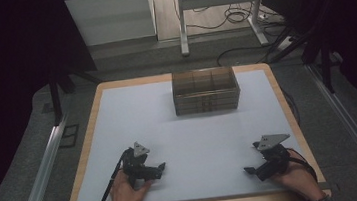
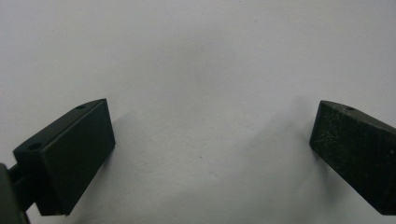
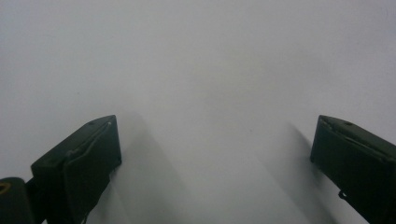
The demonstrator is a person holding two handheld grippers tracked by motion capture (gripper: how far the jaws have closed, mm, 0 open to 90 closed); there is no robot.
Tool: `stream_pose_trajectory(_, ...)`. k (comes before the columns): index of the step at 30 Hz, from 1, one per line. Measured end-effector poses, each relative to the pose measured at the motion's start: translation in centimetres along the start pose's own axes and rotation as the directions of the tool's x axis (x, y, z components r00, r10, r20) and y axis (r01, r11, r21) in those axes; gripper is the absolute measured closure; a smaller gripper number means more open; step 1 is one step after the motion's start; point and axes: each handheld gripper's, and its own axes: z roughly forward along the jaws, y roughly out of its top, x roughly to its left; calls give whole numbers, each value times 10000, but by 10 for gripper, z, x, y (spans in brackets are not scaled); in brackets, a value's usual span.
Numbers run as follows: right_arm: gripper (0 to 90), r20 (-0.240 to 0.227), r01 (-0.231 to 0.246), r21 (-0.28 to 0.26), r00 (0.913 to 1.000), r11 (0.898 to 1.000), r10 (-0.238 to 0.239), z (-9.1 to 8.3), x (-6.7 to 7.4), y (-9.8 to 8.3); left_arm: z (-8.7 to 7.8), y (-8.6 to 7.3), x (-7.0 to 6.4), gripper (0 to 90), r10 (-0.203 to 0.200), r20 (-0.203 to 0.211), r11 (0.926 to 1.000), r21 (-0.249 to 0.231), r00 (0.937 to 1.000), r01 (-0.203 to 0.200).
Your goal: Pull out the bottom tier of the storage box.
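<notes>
Both hands low on white sheet [image 1: 194,129], left tool [image 1: 161,168] open, right tool [image 1: 249,170] open

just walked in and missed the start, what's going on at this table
A person sits at a table covered by a white sheet, with a two-jaw gripper in each hand. The left gripper and the right gripper both rest low near the front edge, pointing toward each other, jaws open with nothing between them. A brown see-through box with compartments stands at the far side of the sheet, well apart from both grippers. Nothing is being handled yet.
</notes>
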Motion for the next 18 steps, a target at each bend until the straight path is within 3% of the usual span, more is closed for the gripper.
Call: stream_pose_trajectory(18, 14, 14, -46, -16, 10000, 10000, 46, 0, 0, 0, 0, 0, -1, 0, 6, -14, 10000, -3, 10000, -6)
